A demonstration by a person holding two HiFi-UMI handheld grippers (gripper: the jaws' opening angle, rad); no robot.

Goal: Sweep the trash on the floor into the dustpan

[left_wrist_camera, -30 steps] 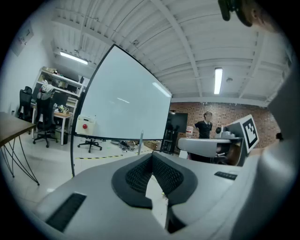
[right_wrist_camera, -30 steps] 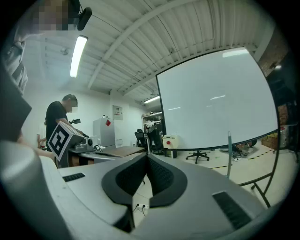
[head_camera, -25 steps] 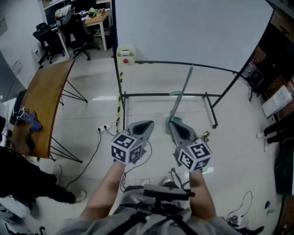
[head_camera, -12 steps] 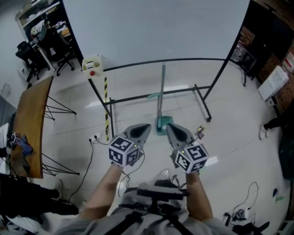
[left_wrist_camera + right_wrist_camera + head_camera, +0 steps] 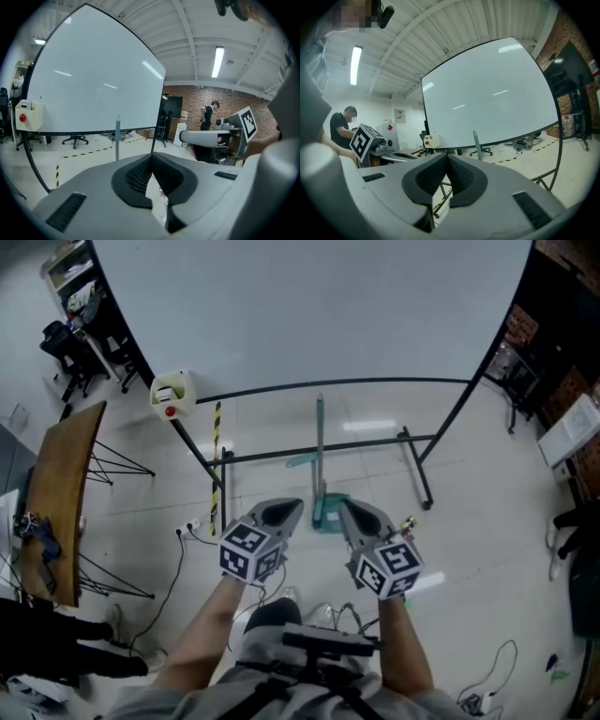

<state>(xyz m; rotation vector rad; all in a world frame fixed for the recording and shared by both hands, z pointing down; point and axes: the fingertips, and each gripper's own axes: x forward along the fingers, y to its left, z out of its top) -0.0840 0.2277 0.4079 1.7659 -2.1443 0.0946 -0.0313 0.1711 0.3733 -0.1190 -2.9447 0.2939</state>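
Left gripper (image 5: 283, 510), right gripper (image 5: 352, 512): jaws closed, empty. Green upright-handled dustpan (image 5: 325, 512) at 12 o'clock by black metal frame (image 5: 405, 434); open white tile floor (image 5: 487, 549) at 3 o'clock.

The teal long-handled dustpan (image 5: 329, 510) stands upright on the floor beneath the whiteboard frame.

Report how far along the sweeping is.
Done: nothing visible. The green long-handled dustpan set stands untouched by the whiteboard stand. In hand: nothing; left gripper and right gripper are both shut and empty. Left: pick up the tools and do all the sweeping.
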